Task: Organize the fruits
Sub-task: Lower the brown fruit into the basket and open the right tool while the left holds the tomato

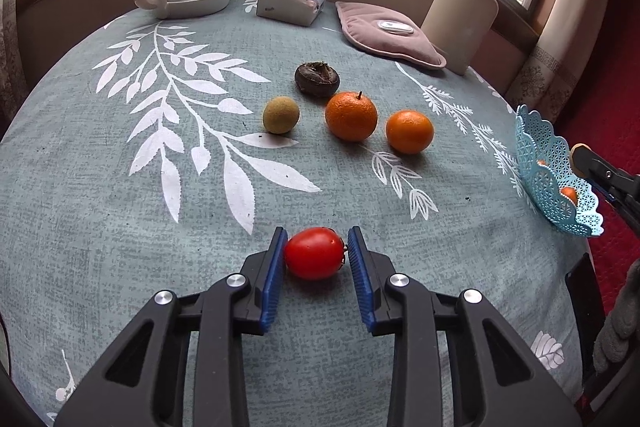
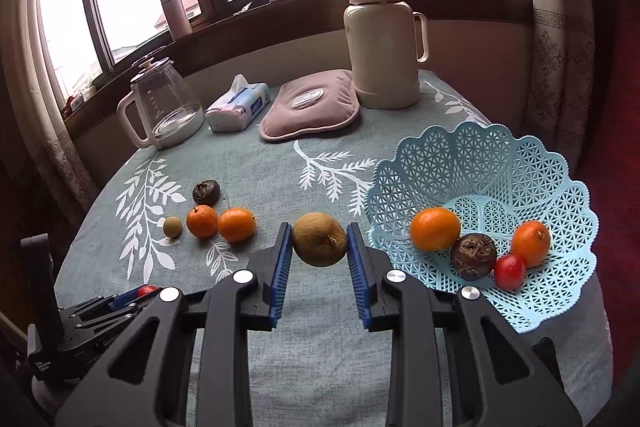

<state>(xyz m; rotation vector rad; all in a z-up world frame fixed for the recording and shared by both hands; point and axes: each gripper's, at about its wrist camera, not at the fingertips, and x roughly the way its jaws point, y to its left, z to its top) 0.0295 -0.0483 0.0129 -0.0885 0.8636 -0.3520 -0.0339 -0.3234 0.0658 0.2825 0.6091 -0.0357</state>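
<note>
While my left hand-held gripper point(image 1: 316, 253) sits low on the table point(image 1: 120, 227) with its blue pads closed on the red tomato point(image 1: 315, 253), the fruit rests on the cloth and is not yet lifted. The skin is smooth and the shape oval, so I judge it could squirt out forward if squeezed harder, or split under the ribbed pads. Beyond it lie a small green-brown fruit point(image 1: 281, 115), a dark wrinkled fruit point(image 1: 317, 79) and two oranges point(image 1: 351, 115), close together; a careless sweep would set the round ones rolling.

My right hand-held gripper point(image 2: 319, 247) holds a brown-green fruit point(image 2: 319, 244) clear of the table, just left of the blue basket point(image 2: 480, 155). The grip falls near the fruit's widest part, so a tilt could let it drop short of the rim. The basket stands near the table edge and already holds four fruits; a heavy release could knock them or tip the light basket.
</note>
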